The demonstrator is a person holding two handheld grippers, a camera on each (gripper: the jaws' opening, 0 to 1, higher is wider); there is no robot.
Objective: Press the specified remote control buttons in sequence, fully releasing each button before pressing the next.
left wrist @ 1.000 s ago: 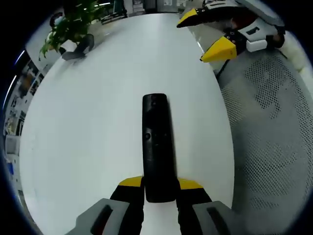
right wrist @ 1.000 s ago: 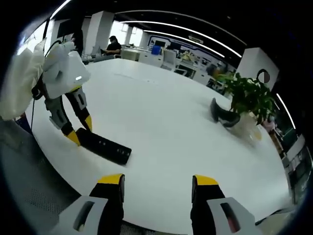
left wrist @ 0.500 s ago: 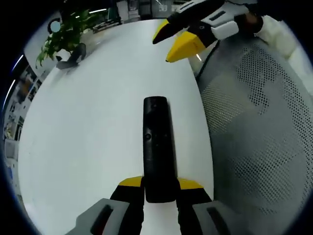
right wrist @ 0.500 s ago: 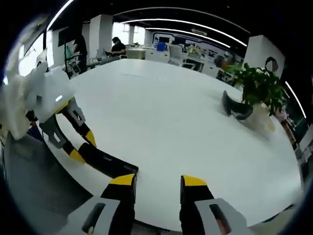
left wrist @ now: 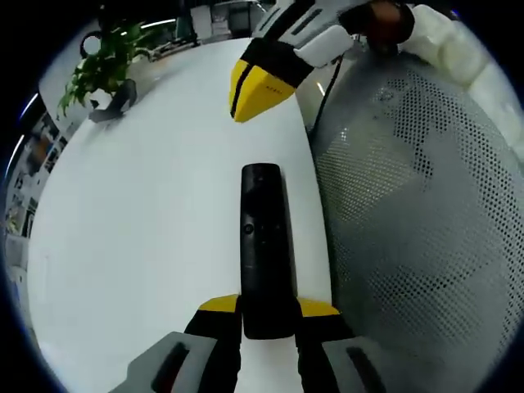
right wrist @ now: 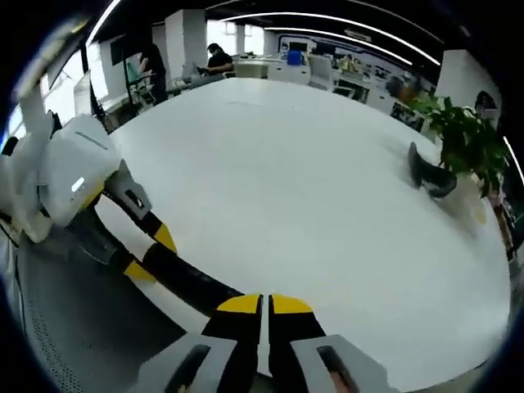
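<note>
A long black remote control (left wrist: 262, 237) sticks out over the white table (left wrist: 147, 213), and my left gripper (left wrist: 267, 314) is shut on its near end, a yellow tip on each side. My right gripper (left wrist: 247, 92) hangs shut above and just beyond the remote's far end, not touching it. From the right gripper view, my own jaws (right wrist: 264, 306) are pressed together right over the far end of the remote (right wrist: 190, 280). There the left gripper (right wrist: 152, 254) clamps the remote from the left.
A grey mesh chair back (left wrist: 417, 213) rises close beside the table's edge on the right. A potted plant (left wrist: 102, 53) with a dark object (right wrist: 430, 173) at its foot stands at the far side of the table. People sit at desks far behind.
My right gripper went from open to shut and came in close over the remote's far end. The left gripper kept its hold on the remote.
</note>
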